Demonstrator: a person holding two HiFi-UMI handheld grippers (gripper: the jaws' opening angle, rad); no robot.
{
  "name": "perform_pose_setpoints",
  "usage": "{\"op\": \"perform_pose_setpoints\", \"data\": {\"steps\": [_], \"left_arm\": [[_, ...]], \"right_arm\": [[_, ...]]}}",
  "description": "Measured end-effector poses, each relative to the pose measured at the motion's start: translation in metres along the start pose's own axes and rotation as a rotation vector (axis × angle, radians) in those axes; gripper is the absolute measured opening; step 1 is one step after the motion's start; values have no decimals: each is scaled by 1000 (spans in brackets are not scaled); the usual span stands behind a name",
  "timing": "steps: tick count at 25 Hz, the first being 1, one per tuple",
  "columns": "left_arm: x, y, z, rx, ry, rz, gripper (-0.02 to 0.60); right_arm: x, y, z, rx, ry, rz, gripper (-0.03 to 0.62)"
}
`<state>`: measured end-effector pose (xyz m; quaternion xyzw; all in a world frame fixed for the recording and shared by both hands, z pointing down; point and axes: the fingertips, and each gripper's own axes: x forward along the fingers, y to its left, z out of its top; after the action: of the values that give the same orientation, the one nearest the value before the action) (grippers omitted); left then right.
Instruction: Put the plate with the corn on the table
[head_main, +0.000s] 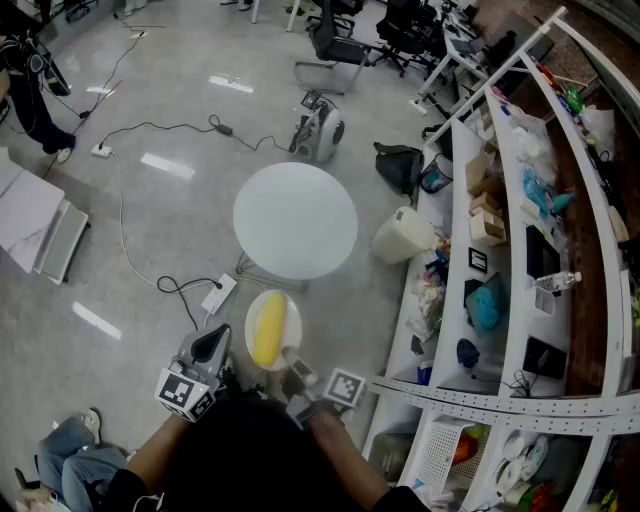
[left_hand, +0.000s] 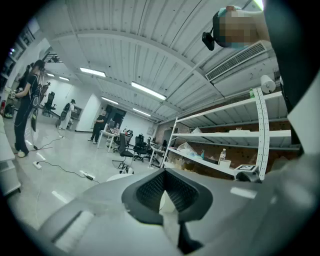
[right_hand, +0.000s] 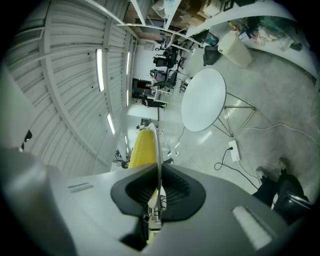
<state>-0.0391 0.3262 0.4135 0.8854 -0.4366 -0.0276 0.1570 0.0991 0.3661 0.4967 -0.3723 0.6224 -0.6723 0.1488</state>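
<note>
A white plate (head_main: 272, 330) carrying a yellow corn cob (head_main: 268, 330) hangs over the floor, just short of the round white table (head_main: 295, 220). My right gripper (head_main: 297, 365) is shut on the plate's near rim. In the right gripper view the plate (right_hand: 157, 145) stands edge-on between the jaws, with the corn (right_hand: 141, 147) on its left side and the table (right_hand: 202, 100) ahead. My left gripper (head_main: 210, 345) hovers just left of the plate, apart from it, its jaws together and holding nothing. The left gripper (left_hand: 167, 200) points level across the room.
Curved shelving (head_main: 520, 230) crowded with goods runs down the right. A white bin (head_main: 403, 235) stands by the table. On the floor lie a power strip with cables (head_main: 218, 293) and a small machine (head_main: 318, 128). Office chairs (head_main: 335, 45) stand at the back.
</note>
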Motion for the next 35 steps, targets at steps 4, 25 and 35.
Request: {"op": "perform_pose_setpoints", "data": {"steps": [4, 25, 35], "left_arm": [[0, 0, 2, 14, 2, -9, 4], [-9, 20, 3, -15, 0, -1, 4], [-19, 55, 11, -30, -1, 22, 4]], "right_arm": [[2, -2, 1, -30, 1, -12, 29], [19, 5, -2, -33, -24, -33, 32], [38, 8, -4, -44, -53, -57, 32]]}}
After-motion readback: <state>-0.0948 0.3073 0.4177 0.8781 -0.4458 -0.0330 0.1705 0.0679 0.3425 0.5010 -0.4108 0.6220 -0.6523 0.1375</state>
